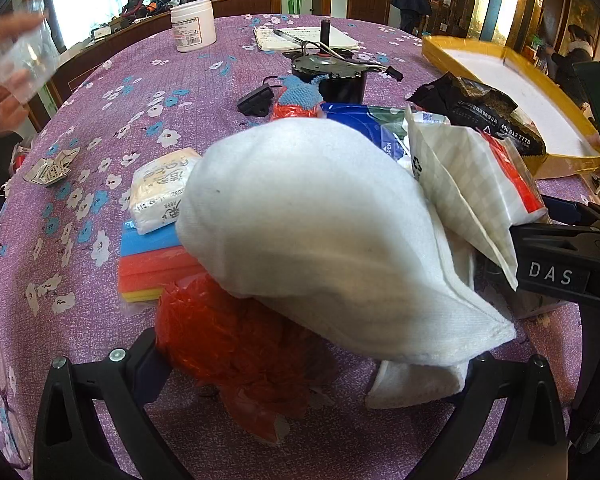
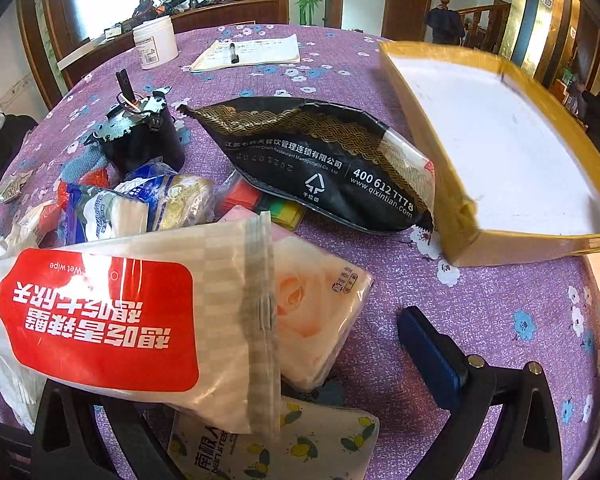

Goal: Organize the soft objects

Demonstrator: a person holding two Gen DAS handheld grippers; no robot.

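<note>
Left jaws (image 1: 300,396) apart, straddling white cloth (image 1: 320,220) for pickup; right jaws (image 2: 268,400) apart around wipes pack (image 2: 140,320); tray (image 2: 460,248) waits right.

One white cloth (image 1: 320,232) lies on the bench (image 2: 480,312), along with one red-labelled wet wipe packet (image 2: 132,320), one black and gold sachet (image 2: 320,164) and one yellow-rimmed tray (image 2: 480,240). There are three tissue packs: one rose-printed (image 2: 316,312), one lemon-printed (image 2: 300,448) and one plain white (image 1: 160,188). One stack of coloured sponges (image 1: 152,268), one white jar (image 1: 192,26), one motor (image 2: 140,136), one notepad (image 2: 256,54) and one red mesh bag (image 1: 228,336) complete the count.
</note>
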